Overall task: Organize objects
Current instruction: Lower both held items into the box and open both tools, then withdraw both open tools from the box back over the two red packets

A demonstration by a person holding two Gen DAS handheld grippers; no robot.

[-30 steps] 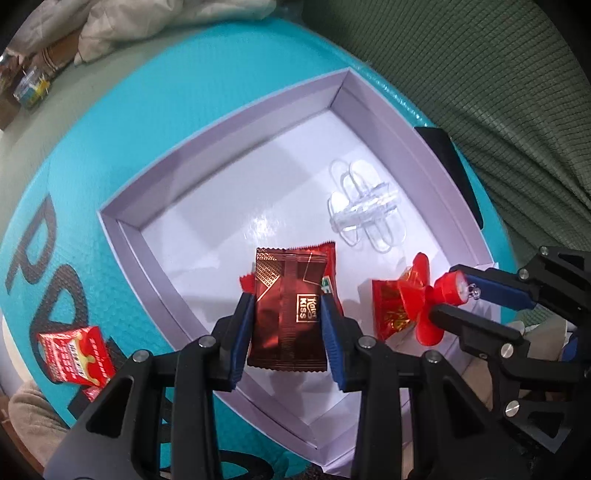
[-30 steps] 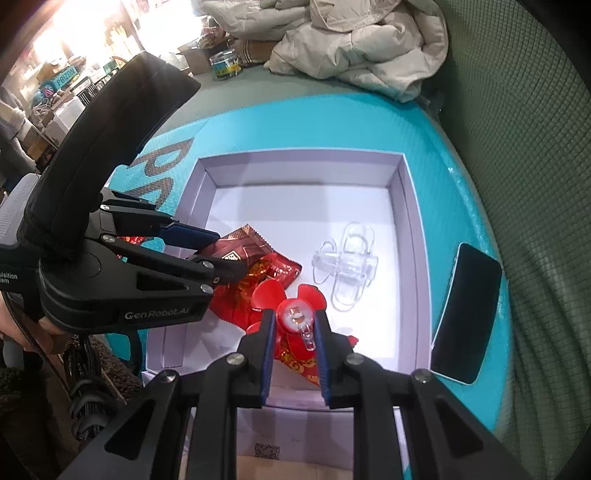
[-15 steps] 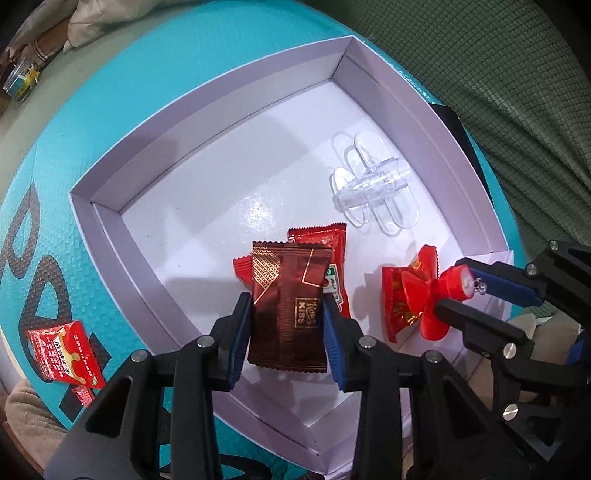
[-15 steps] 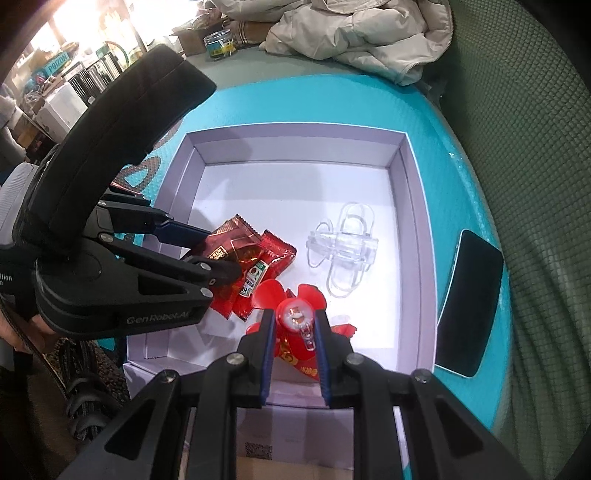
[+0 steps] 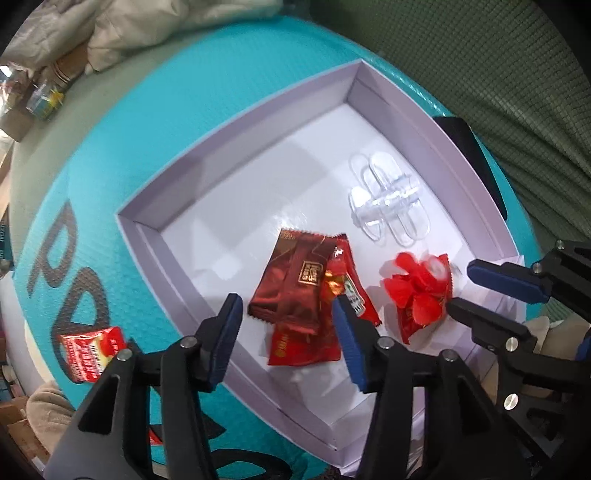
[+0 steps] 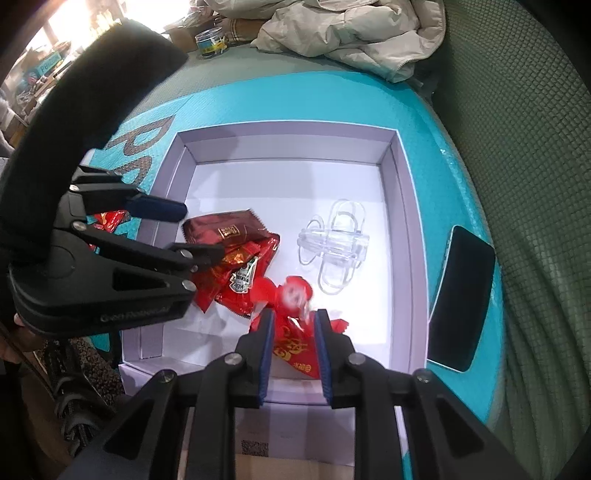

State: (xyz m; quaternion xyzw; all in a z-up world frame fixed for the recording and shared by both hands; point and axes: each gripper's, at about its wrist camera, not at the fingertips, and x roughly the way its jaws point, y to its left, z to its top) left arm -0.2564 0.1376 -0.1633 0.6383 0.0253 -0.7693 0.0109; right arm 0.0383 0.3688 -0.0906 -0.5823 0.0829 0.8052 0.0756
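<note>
A white shallow box [image 5: 236, 122] [image 6: 288, 136] lies on a teal board. In it lie a dark brown snack packet [image 5: 291, 277] [image 6: 221, 230] on red sachets [image 5: 306, 343] [image 6: 240, 280], a clear plastic clip [image 5: 388, 203] [image 6: 336, 243] and a red fan-shaped toy [image 5: 417, 288] [image 6: 291, 295] on a red packet [image 6: 295, 347]. My left gripper [image 5: 284, 332] [image 6: 192, 232] is open just above the brown packet. My right gripper [image 6: 293, 336] [image 5: 461, 288] is open, and the blurred red toy lies just beyond its fingertips.
A red sachet [image 5: 88, 350] lies on the teal board [image 5: 110, 147] left of the box. A black phone [image 6: 461, 295] [image 5: 469, 147] lies right of the box. A beige jacket [image 6: 351, 33] and a small jar [image 6: 212, 42] lie beyond. Green quilted fabric [image 6: 535, 184] is on the right.
My left gripper has opened and let the brown packet fall onto the red sachets. My right gripper has opened and let go of the red toy, which has dropped into the box.
</note>
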